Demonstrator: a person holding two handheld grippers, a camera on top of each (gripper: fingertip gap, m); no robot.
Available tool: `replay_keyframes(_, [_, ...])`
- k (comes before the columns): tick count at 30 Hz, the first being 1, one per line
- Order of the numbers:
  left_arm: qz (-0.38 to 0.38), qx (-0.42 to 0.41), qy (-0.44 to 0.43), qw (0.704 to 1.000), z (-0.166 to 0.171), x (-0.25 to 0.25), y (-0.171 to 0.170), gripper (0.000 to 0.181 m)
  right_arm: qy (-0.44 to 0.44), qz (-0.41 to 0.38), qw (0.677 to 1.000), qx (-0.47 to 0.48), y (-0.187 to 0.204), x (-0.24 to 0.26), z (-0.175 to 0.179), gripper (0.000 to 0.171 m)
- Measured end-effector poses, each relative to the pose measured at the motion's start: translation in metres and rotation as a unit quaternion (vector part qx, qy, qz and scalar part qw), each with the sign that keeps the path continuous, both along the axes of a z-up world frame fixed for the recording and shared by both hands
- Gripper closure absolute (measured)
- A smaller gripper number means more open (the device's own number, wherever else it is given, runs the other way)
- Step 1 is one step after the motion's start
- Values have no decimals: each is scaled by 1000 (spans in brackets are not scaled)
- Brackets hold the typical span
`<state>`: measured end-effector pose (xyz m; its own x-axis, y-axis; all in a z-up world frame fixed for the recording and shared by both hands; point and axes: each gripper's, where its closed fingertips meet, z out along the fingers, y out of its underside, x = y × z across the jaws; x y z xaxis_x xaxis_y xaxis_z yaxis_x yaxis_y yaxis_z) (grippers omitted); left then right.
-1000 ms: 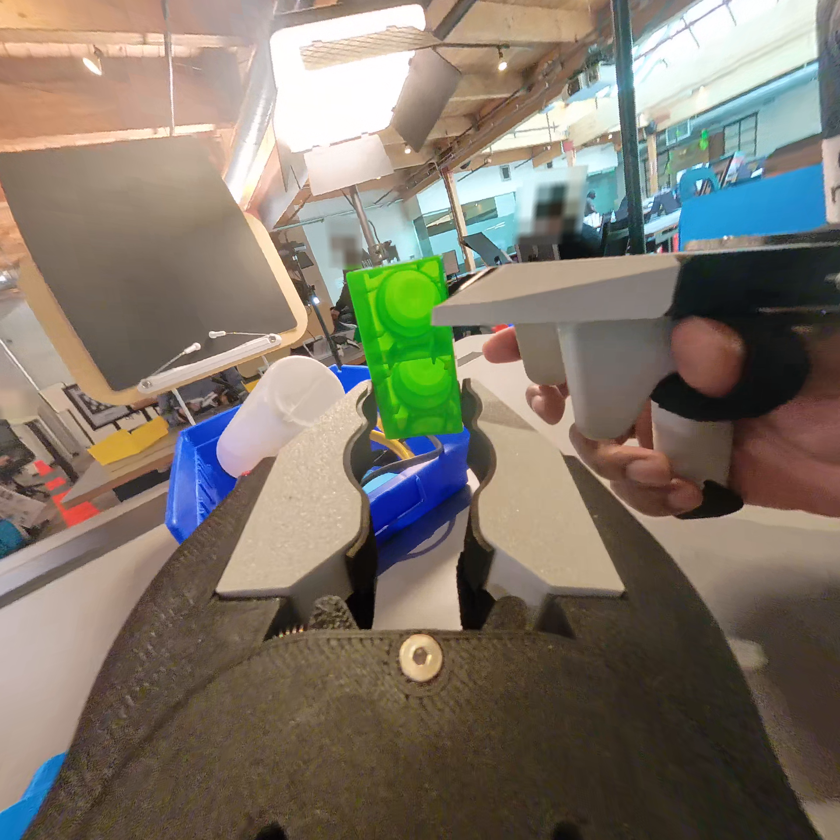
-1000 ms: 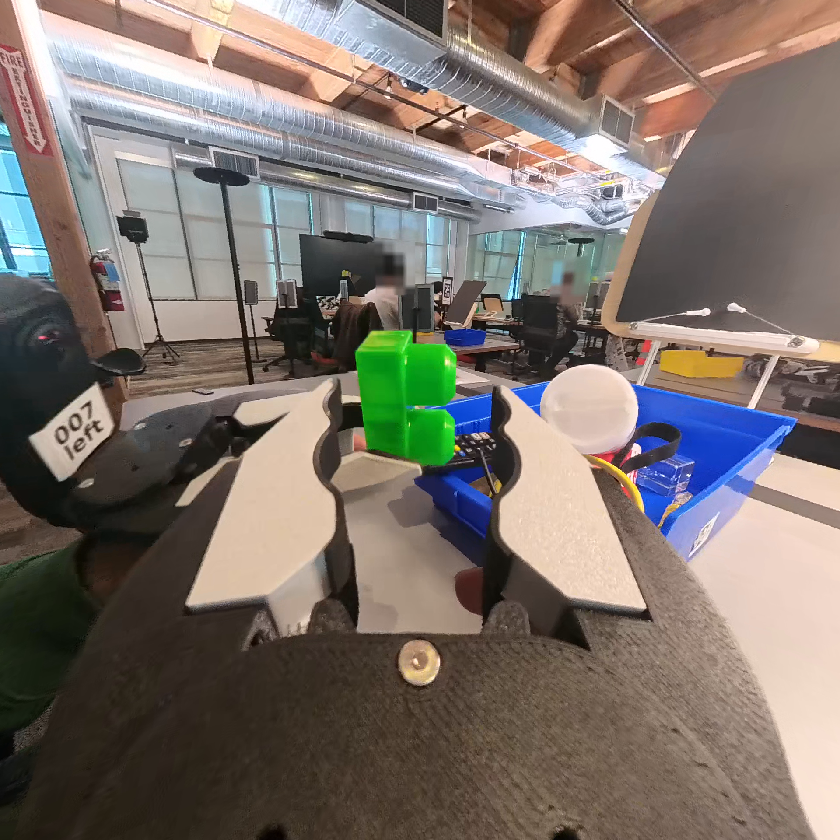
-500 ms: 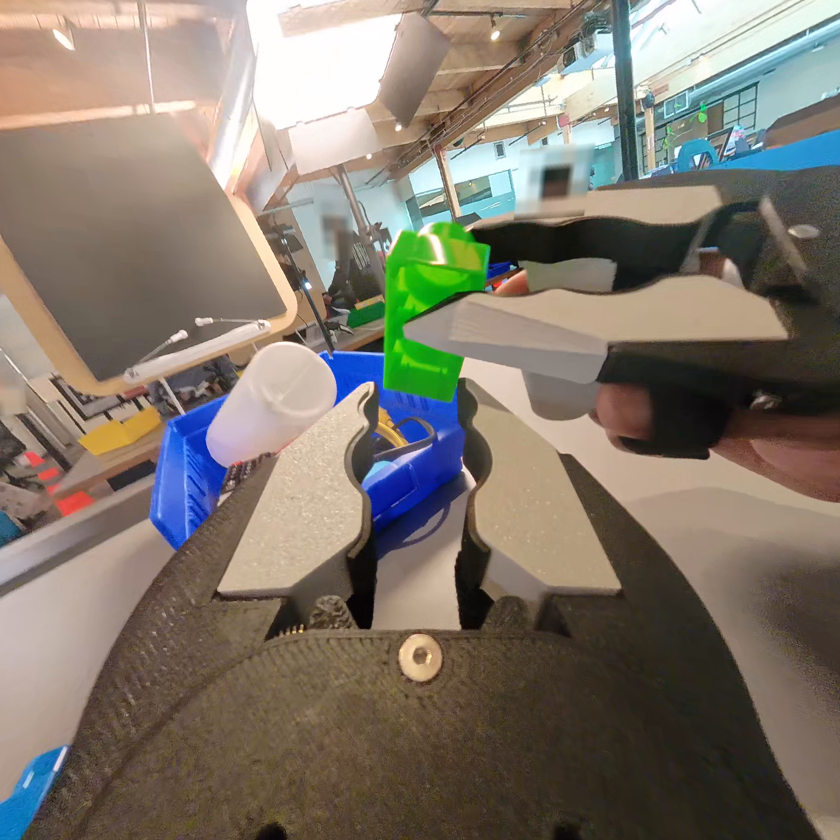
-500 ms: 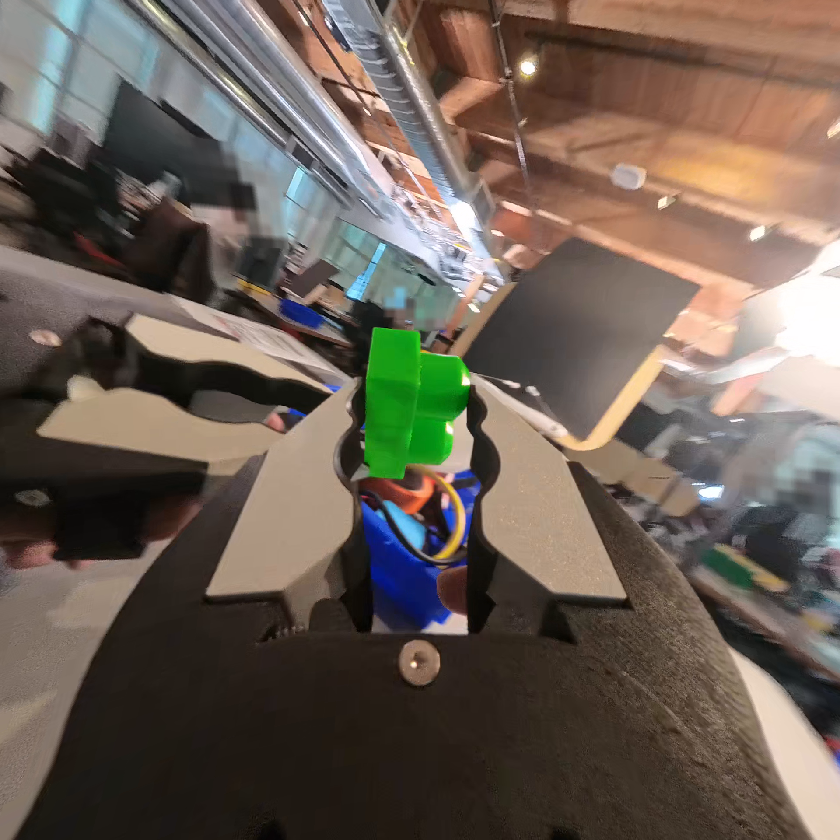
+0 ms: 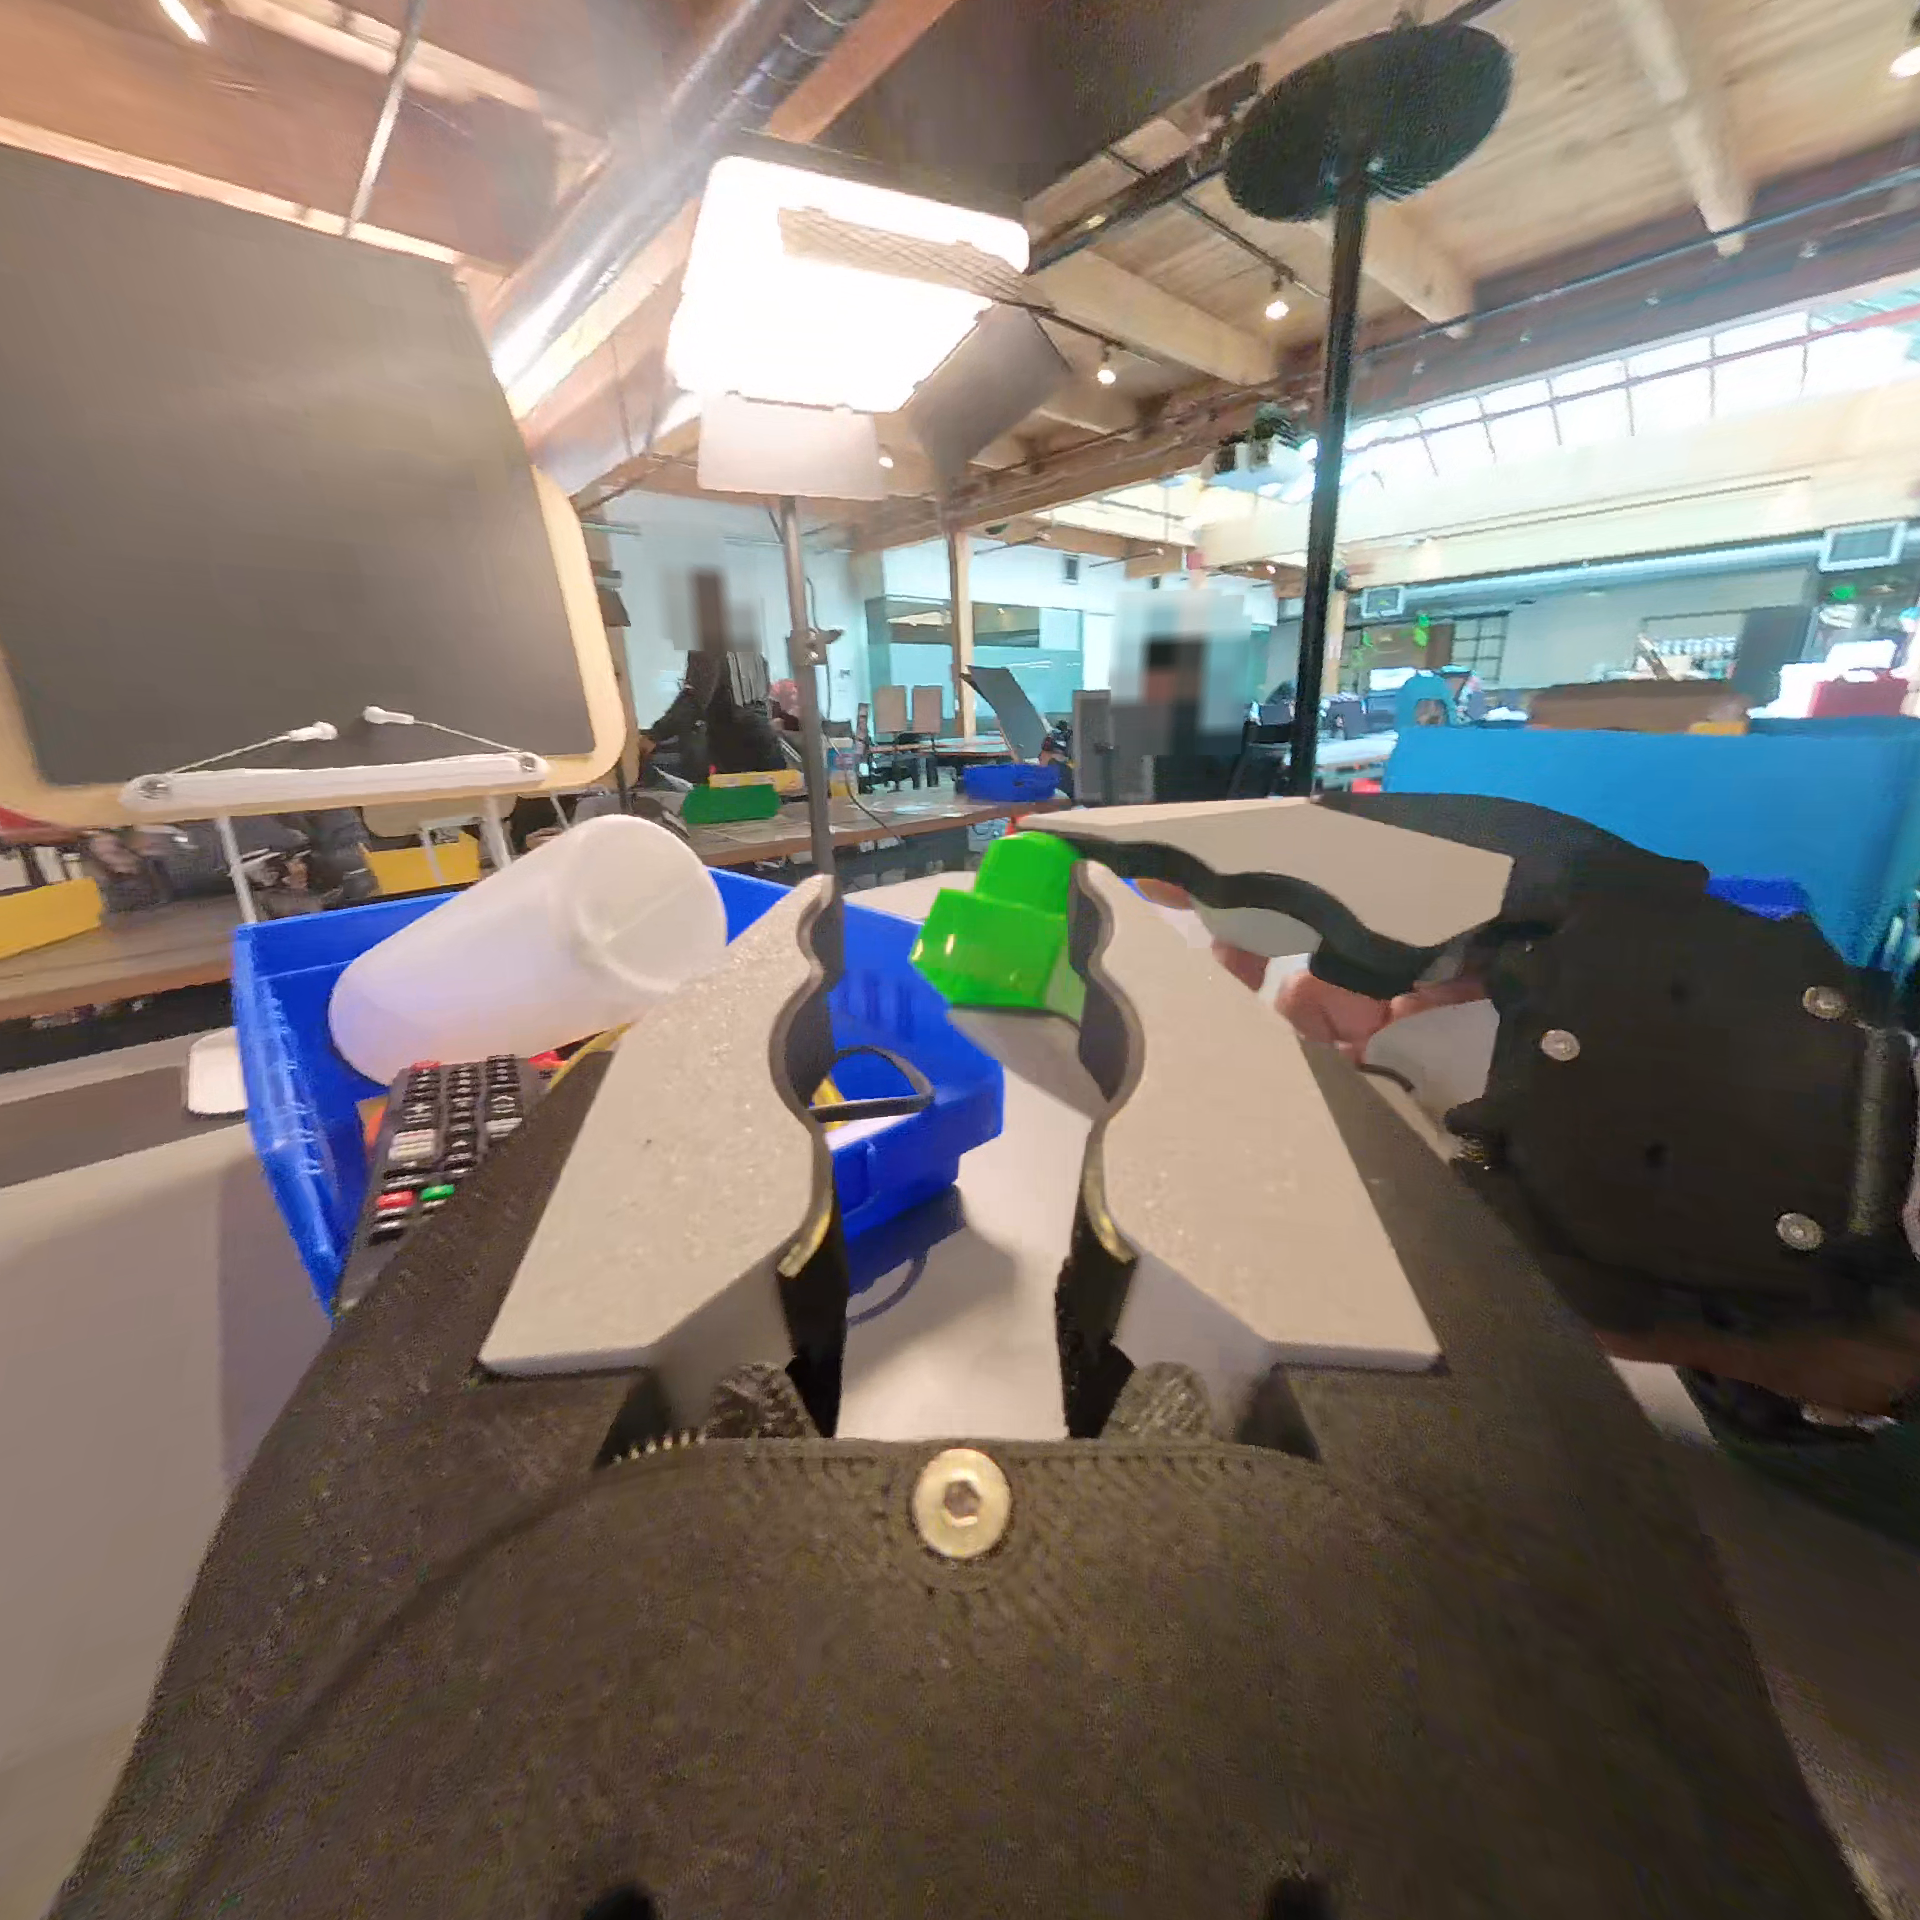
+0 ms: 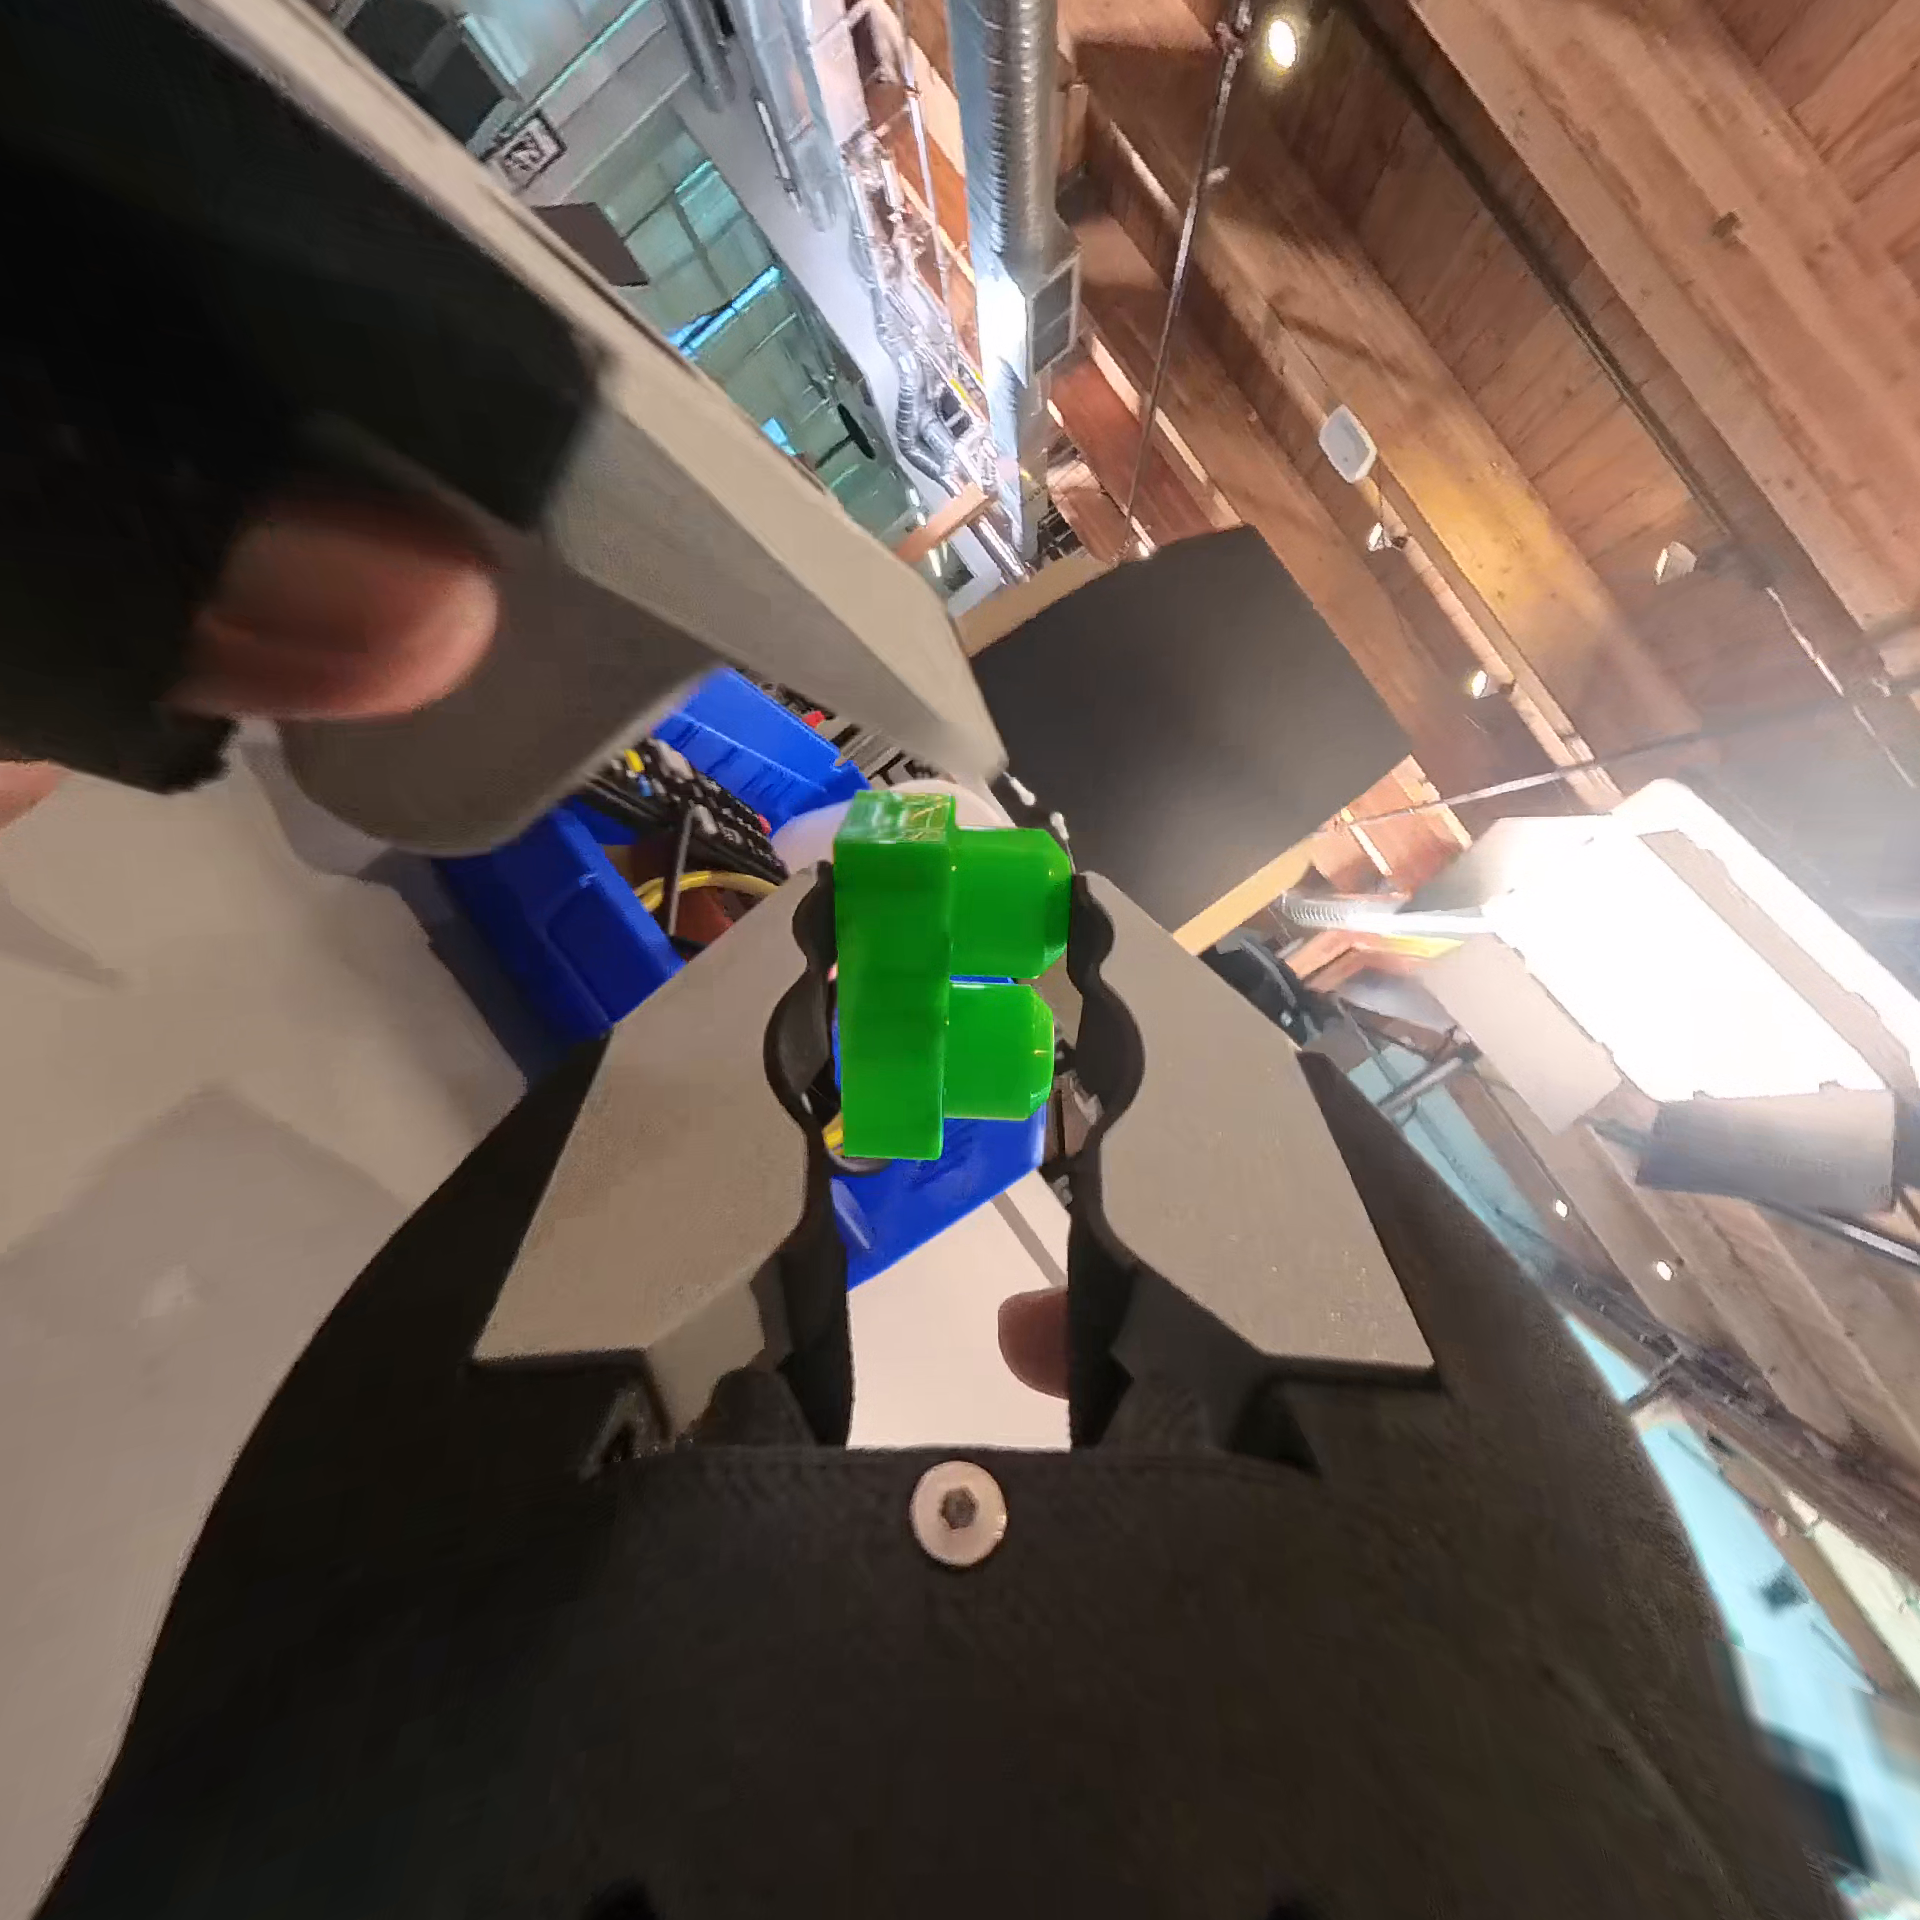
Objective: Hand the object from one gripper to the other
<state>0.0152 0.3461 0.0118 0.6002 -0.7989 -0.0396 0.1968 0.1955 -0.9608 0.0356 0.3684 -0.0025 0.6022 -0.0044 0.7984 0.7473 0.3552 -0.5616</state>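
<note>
At frame centre the right gripper [image 6: 951, 997] pinches the green brick [image 6: 940, 982]; the left gripper [image 5: 951, 935], jaws spread and empty, should straddle it squarely before closing.

No readable writing in view

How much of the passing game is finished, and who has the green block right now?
Done: the right gripper is shut on the green block and has it lifted above the blue bin. In hand: the block sits beside the left gripper, near its open fingertips but not between them. Left: the left gripper must close on the block, then the right must let go.
</note>
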Motion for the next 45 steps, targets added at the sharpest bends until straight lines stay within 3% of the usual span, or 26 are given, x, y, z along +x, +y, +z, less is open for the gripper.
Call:
replay_keyframes(12, [51,37,127,990,-25,15,3,138,-85,18,996,17,-6,-21,-14,125])
replay_keyframes(26, [92,63,178,978,-32,15,7,153,-127,17,991,23,-7,-28,-22,125])
replay_keyframes(35, [72,12,97,993,-20,0,12,153,-10,98,993,-61,-12,-31,-20,106])
replay_keyframes(45, [46,-49,-10,998,-8,-19,21,153,150,183,964,-125,-19,-24,1,105])
